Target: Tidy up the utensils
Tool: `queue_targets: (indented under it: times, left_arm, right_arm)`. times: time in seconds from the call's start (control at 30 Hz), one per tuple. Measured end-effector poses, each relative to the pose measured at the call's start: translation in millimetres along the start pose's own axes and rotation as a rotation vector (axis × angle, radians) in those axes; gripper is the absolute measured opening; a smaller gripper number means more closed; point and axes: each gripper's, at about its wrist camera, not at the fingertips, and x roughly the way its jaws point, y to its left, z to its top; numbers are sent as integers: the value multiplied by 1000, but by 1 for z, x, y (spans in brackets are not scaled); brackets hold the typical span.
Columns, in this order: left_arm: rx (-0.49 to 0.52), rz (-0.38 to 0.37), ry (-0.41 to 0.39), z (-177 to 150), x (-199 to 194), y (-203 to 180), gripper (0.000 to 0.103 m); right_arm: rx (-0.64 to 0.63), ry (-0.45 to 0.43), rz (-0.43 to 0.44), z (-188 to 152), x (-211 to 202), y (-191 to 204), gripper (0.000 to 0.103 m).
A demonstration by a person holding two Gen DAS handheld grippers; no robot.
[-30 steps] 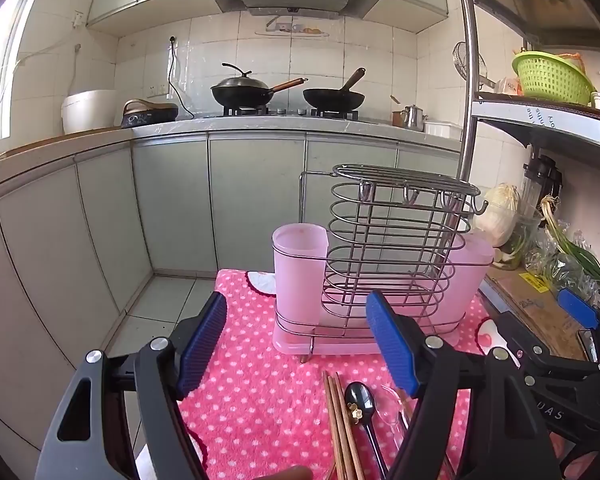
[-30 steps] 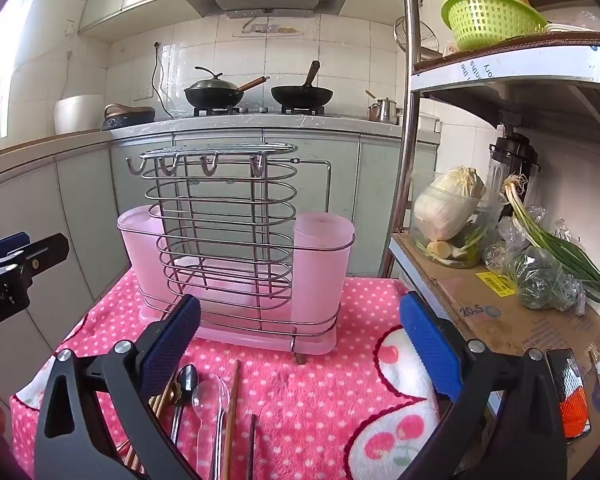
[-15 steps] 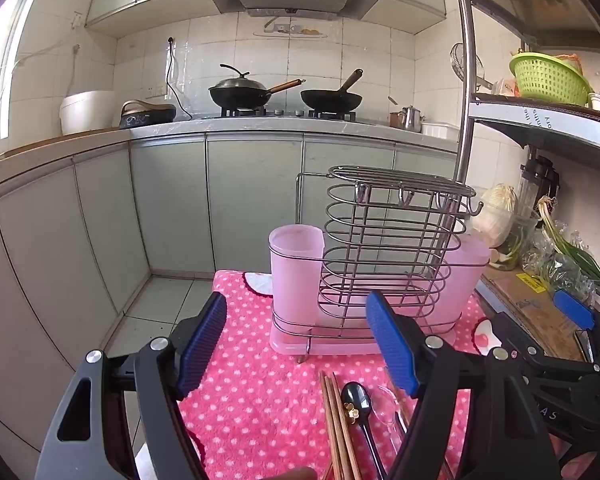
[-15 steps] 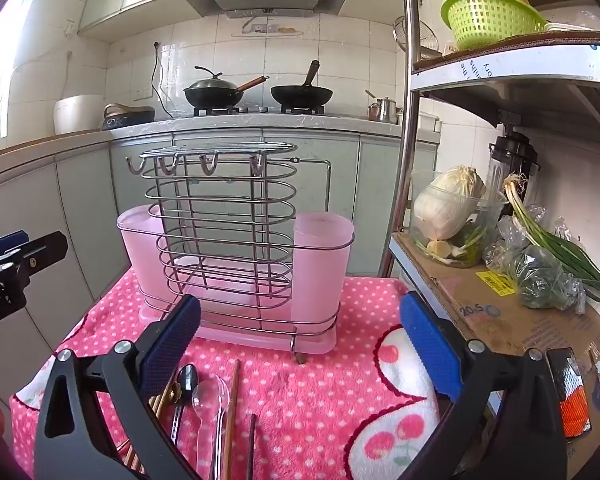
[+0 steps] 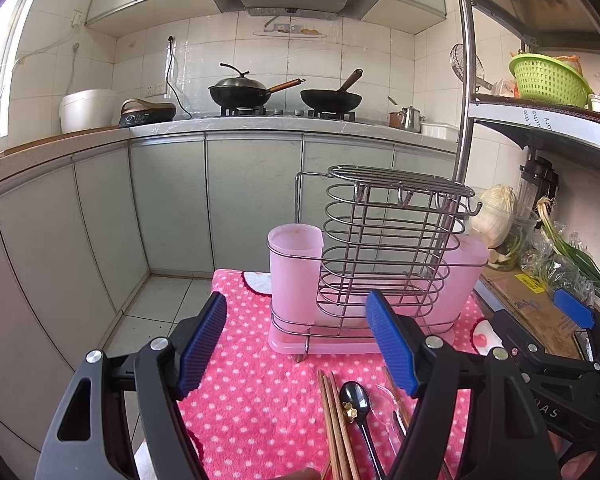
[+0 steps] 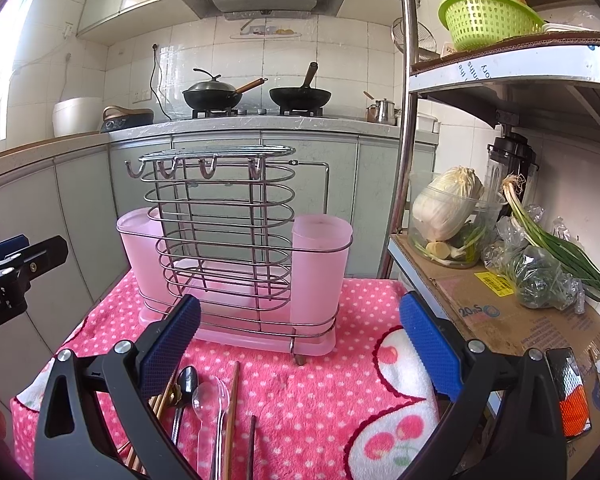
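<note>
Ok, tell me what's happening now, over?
Both grippers open, left, right. Spoons and chopsticks on cloth. Rack empty. Nothing blocking.

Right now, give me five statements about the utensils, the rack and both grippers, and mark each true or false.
1. The left gripper is open and holds nothing. True.
2. The black spoon stands in a pink cup. False: it lies flat on the polka-dot cloth.
3. The wire utensil rack stands upright on the cloth with a pink cup at each end. True.
4. The right gripper is clamped on the chopsticks. False: it is open and empty; the chopsticks lie on the cloth.
5. The clear plastic spoon lies beside the black spoon. True.
</note>
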Motion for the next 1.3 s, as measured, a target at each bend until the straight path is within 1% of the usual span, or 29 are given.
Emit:
queue_targets:
  times: [1.3]
  left_arm:
    - [-6, -9, 6, -2, 1, 2, 71]
  right_arm:
    - [2, -6, -3, 2, -2, -1, 100]
